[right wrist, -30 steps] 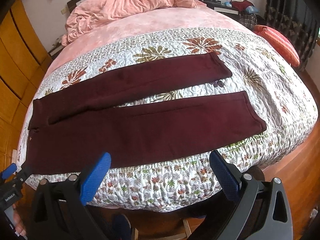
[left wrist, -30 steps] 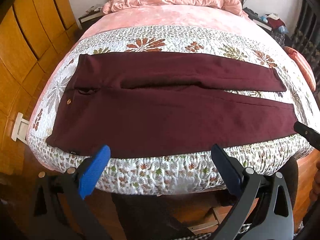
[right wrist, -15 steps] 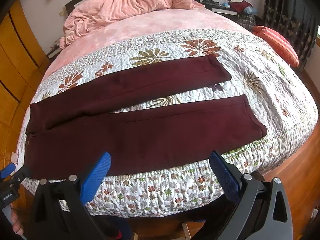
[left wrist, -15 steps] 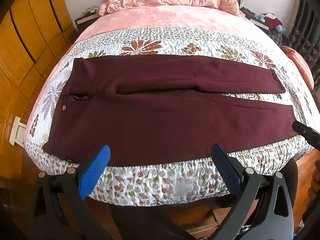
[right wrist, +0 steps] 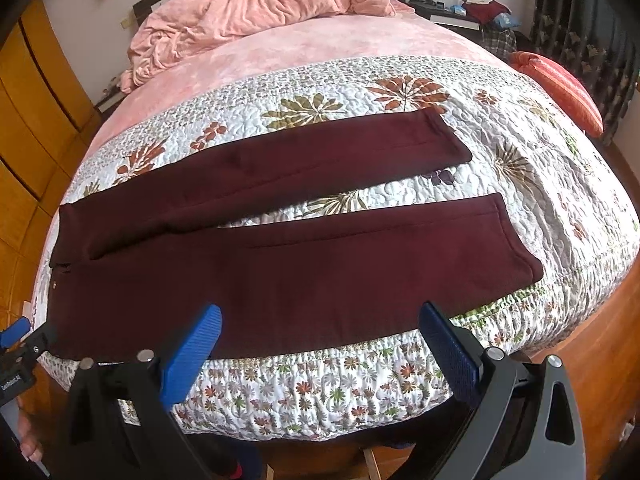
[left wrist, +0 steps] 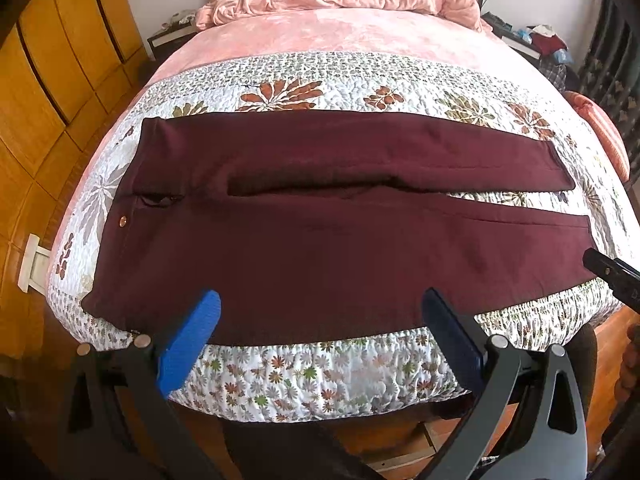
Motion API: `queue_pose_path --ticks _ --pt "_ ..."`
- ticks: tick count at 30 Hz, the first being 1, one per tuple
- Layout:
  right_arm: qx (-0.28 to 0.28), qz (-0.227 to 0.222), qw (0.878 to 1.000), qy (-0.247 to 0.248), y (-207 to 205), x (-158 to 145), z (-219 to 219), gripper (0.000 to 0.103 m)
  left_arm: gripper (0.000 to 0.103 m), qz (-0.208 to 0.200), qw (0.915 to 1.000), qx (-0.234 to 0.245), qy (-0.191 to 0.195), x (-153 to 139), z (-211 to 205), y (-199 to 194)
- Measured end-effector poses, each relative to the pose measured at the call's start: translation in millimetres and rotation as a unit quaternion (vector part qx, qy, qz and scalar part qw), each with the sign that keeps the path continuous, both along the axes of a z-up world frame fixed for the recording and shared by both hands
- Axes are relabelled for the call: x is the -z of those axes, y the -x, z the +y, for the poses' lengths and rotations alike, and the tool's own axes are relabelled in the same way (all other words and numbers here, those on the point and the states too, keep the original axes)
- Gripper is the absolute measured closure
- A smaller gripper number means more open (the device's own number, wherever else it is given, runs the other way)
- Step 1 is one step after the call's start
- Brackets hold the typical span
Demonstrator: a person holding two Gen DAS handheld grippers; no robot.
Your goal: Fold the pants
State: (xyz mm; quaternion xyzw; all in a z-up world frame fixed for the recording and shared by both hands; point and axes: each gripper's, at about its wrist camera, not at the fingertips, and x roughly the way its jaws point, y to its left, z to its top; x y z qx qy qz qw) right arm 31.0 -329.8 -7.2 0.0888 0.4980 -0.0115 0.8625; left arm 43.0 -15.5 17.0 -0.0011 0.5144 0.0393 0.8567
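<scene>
While the maroon fabric pants (left wrist: pixel 320 248) lie flat, your left gripper (left wrist: pixel 320 320) and right gripper (right wrist: pixel 320 328) hover above the near edge, jaws spread, empty.

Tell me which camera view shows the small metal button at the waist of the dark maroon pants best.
The left wrist view. There the small metal button shows as a clear copper dot on the waistband of the dark maroon pants, near the open fly. In the right wrist view the button is only a tiny speck at the far left edge.
</scene>
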Motion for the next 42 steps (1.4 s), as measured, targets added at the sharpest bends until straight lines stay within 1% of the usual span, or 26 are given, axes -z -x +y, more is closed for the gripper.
queue_pose_path --ticks 20,23,25,27,28,29,30,33,34,35,36,38,39,42 --pt "0.002 0.004 1.000 -0.005 -11 4 0 0.004 0.003 0.004 1.0000 0.002 -0.007 2 0 -11" --pt "-0.009 -0.006 1.000 -0.016 -17 1 -6 0.004 0.003 0.004 1.0000 0.002 -0.003 4 0 -14" --pt "-0.012 -0.025 0.999 -0.034 -31 -4 -21 0.004 0.003 0.009 0.9999 0.002 0.011 7 2 -22" --pt "-0.009 -0.047 0.997 -0.054 -57 -9 -51 0.004 0.003 0.006 0.9998 0.006 0.019 7 3 -37" --pt "-0.005 -0.056 0.997 -0.057 -72 -11 -65 0.004 0.003 0.003 0.9999 0.006 0.016 8 4 -45" --pt "-0.004 -0.065 0.996 -0.054 -99 -10 -88 0.004 0.003 0.002 0.9999 0.006 0.013 8 4 -55" --pt "-0.003 -0.064 0.997 -0.048 -119 -8 -102 0.004 0.003 -0.001 0.9997 0.013 0.019 8 3 -69" --pt "-0.020 -0.016 0.999 -0.048 -194 16 -150 0.004 0.003 -0.005 0.9987 0.029 0.042 11 0 -108" --pt "-0.027 0.000 0.998 -0.054 -211 25 -160 0.004 0.003 -0.002 0.9983 0.032 0.048 13 -1 -120" --pt "-0.033 0.035 0.997 -0.061 -240 40 -176 0.004 0.003 0.002 0.9977 0.037 0.056 17 -3 -134" --pt "-0.030 0.051 0.996 -0.060 -257 51 -187 0.004 0.003 0.006 0.9972 0.039 0.064 19 -6 -144" --pt "-0.046 0.076 0.993 -0.076 -281 68 -198 0.004 0.003 0.016 0.9966 0.043 0.068 26 -11 -165" --pt "-0.043 0.088 0.992 -0.079 -294 78 -204 0.004 0.003 0.018 0.9961 0.048 0.071 29 -15 -173" --pt "-0.050 0.109 0.989 -0.089 -314 100 -209 0.005 0.003 0.030 0.9959 0.059 0.061 39 -26 -193"
